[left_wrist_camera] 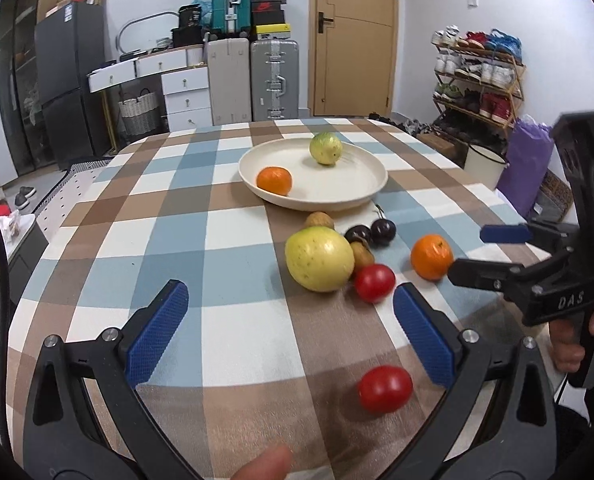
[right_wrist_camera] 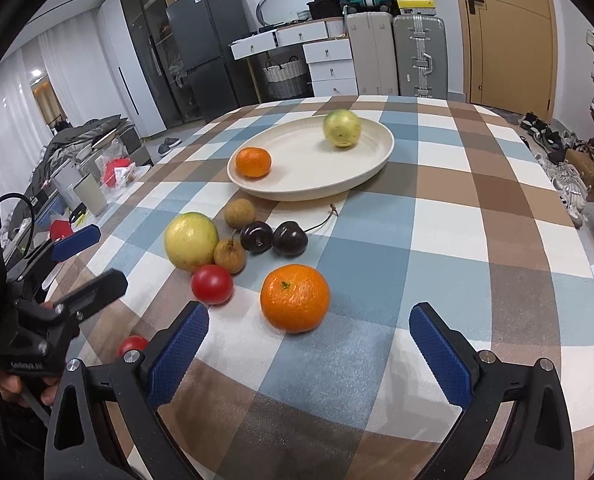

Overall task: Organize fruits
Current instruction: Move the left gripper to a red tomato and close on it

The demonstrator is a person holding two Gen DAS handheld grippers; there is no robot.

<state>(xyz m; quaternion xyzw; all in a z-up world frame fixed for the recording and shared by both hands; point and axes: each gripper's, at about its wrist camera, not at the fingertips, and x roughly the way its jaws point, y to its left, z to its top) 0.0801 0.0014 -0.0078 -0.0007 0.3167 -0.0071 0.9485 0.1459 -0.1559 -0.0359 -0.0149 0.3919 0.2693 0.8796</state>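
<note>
A cream plate (left_wrist_camera: 361, 190) (right_wrist_camera: 297, 188) holds an orange (left_wrist_camera: 274, 180) (right_wrist_camera: 253, 162) and a green guava (left_wrist_camera: 325, 148) (right_wrist_camera: 341, 128). On the checked cloth lie a yellow guava (left_wrist_camera: 319, 260) (right_wrist_camera: 191, 242), two longans (right_wrist_camera: 239, 213), two dark cherries (left_wrist_camera: 371, 233) (right_wrist_camera: 275, 238), an orange (left_wrist_camera: 431, 257) (right_wrist_camera: 295, 298) and two red tomatoes (left_wrist_camera: 375, 283) (left_wrist_camera: 385, 388) (right_wrist_camera: 212, 284). My left gripper (left_wrist_camera: 291, 320) is open, just short of the yellow guava. My right gripper (right_wrist_camera: 309, 334) (left_wrist_camera: 477, 252) is open, its fingers on either side of the near orange, a little short of it.
The round table (right_wrist_camera: 497, 240) carries the checked cloth. Behind it stand suitcases (left_wrist_camera: 253, 80), white drawers (left_wrist_camera: 185, 96), a dark fridge (left_wrist_camera: 69, 80) and a door. A shoe rack (left_wrist_camera: 481, 76) and purple bag are on the right; floor clutter lies left.
</note>
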